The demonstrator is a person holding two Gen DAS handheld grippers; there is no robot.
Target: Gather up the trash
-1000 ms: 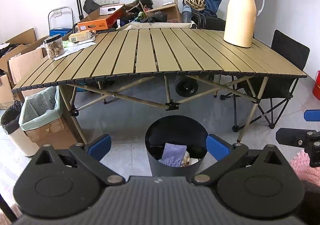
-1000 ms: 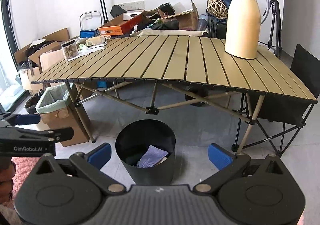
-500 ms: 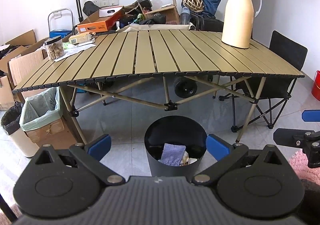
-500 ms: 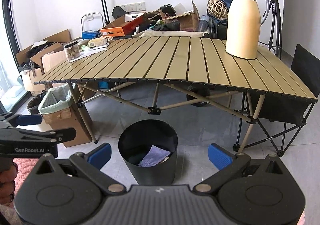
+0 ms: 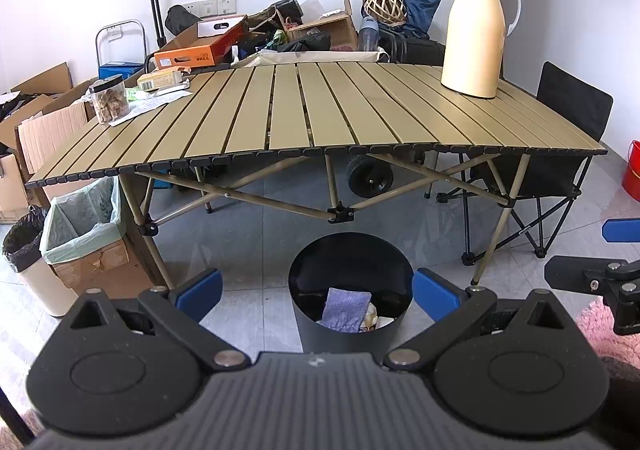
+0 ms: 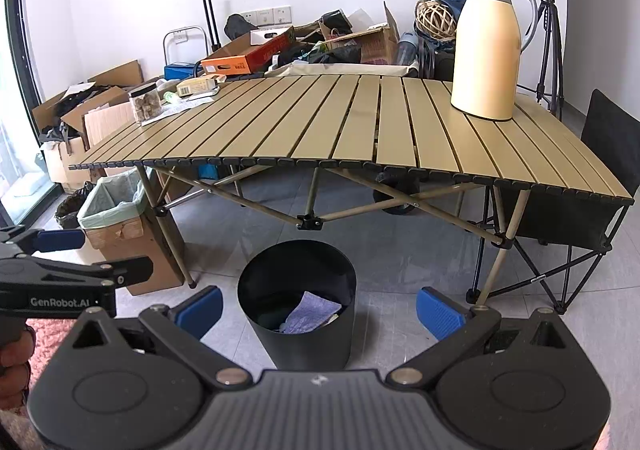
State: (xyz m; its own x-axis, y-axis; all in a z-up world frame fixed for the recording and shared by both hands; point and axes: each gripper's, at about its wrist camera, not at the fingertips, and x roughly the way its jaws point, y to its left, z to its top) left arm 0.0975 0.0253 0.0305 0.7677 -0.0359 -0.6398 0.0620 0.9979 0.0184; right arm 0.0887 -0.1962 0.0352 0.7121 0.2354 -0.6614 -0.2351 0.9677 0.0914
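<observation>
A round black trash bin stands on the grey tiled floor, in front of the slatted folding counter. Inside the bin lie a purple cloth and scraps of pale trash. The left gripper hovers just before the bin, its blue-tipped jaws spread wide and empty. The right gripper hovers beside it, likewise spread and empty. Beyond the bin, a cream thermos jug stands on the counter.

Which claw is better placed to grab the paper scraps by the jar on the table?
Probably left: the scraps by the jar sit at the table's left end, and the left claw is open and empty.
</observation>
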